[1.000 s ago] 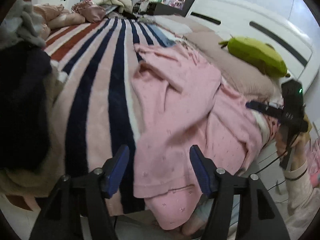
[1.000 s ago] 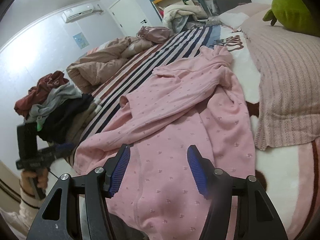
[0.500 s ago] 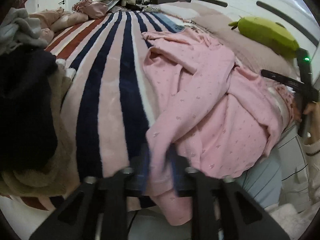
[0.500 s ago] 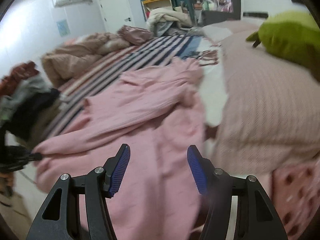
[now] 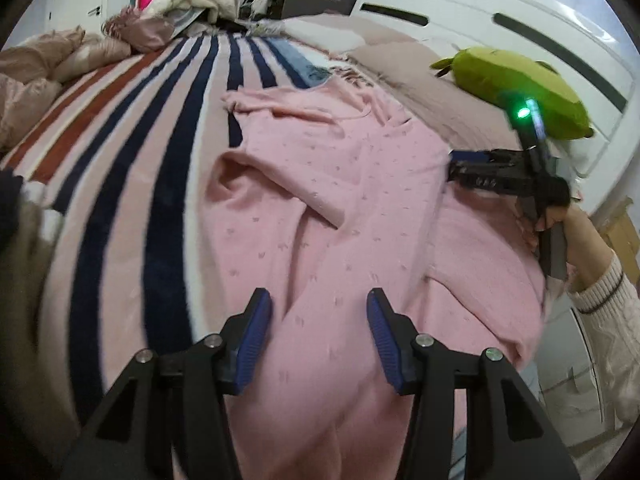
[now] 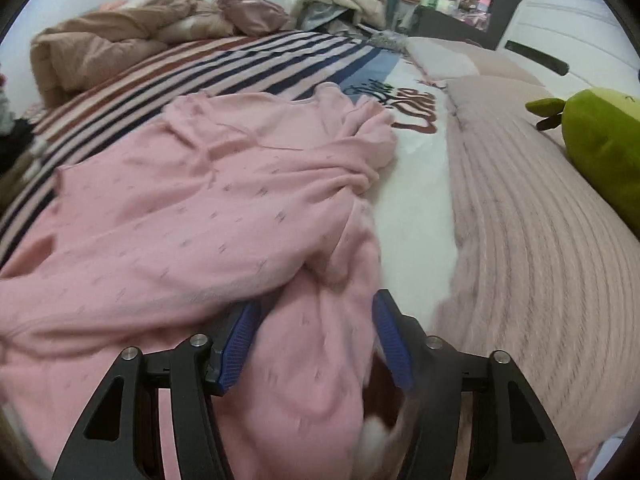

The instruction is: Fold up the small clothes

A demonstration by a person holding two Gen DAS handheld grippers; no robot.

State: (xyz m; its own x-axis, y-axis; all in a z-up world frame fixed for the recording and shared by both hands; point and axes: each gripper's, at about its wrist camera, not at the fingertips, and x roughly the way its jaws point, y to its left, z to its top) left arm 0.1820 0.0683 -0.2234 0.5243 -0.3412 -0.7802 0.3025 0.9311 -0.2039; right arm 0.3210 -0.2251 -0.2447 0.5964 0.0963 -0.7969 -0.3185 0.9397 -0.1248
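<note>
A pink dotted garment (image 5: pixel 340 216) lies rumpled on the striped bed, with a sleeve folded across its middle. It also shows in the right wrist view (image 6: pixel 208 216). My left gripper (image 5: pixel 318 316) is open, its blue pads on either side of the garment's near hem. My right gripper (image 6: pixel 316 320) is open, with a fold of the pink garment between its pads. The right gripper also shows from the side in the left wrist view (image 5: pixel 456 166), at the garment's right edge.
A striped blanket (image 5: pixel 132 160) covers the bed. A ribbed pink pillow (image 6: pixel 540 248) and a green plush toy (image 6: pixel 604 152) lie to the right. A crumpled duvet (image 6: pixel 100 44) and clothes piles sit at the far side. A white headboard (image 5: pixel 500 28) stands behind.
My left gripper closed on the garment's hem half a second ago and is now open over it. My right gripper has moved down and forward into the garment's right edge.
</note>
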